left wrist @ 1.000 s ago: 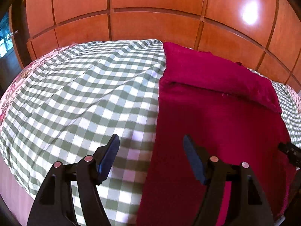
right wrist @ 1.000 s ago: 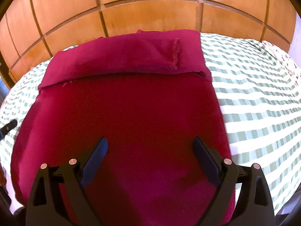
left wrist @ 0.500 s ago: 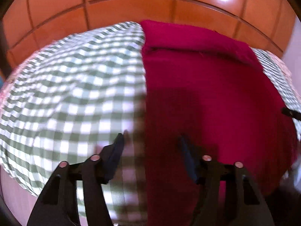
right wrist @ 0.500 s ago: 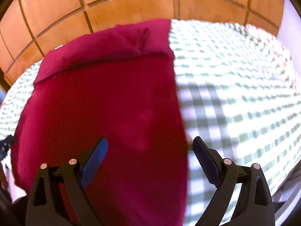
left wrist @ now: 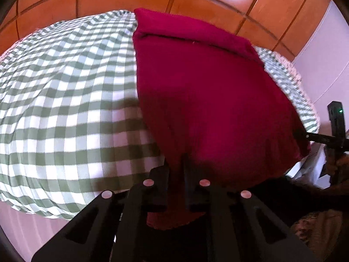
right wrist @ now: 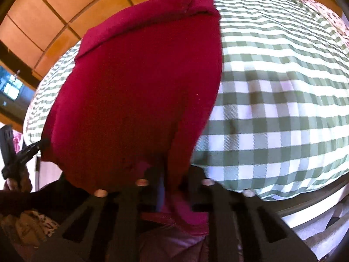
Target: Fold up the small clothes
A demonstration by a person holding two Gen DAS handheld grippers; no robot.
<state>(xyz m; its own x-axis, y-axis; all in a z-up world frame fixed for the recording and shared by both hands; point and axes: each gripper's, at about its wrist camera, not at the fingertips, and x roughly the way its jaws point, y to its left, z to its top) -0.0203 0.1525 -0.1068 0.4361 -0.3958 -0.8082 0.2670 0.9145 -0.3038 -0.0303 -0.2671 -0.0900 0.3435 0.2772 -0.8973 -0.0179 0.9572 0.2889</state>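
Left claw (left wrist: 175, 170) and right claw (right wrist: 172, 174) each pinch a near corner of the red garment (left wrist: 207, 91); its length runs away toward the far folded end on the bed (left wrist: 65, 83).

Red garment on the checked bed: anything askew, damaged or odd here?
Nothing stands out. The red garment lies flat on the checked bedspread, far end folded over, with the left gripper and right gripper each shut on a near corner.

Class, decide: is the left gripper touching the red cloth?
Touching. The left wrist view shows the left gripper shut on the near edge of the red cloth, fabric pinched between its fingers.
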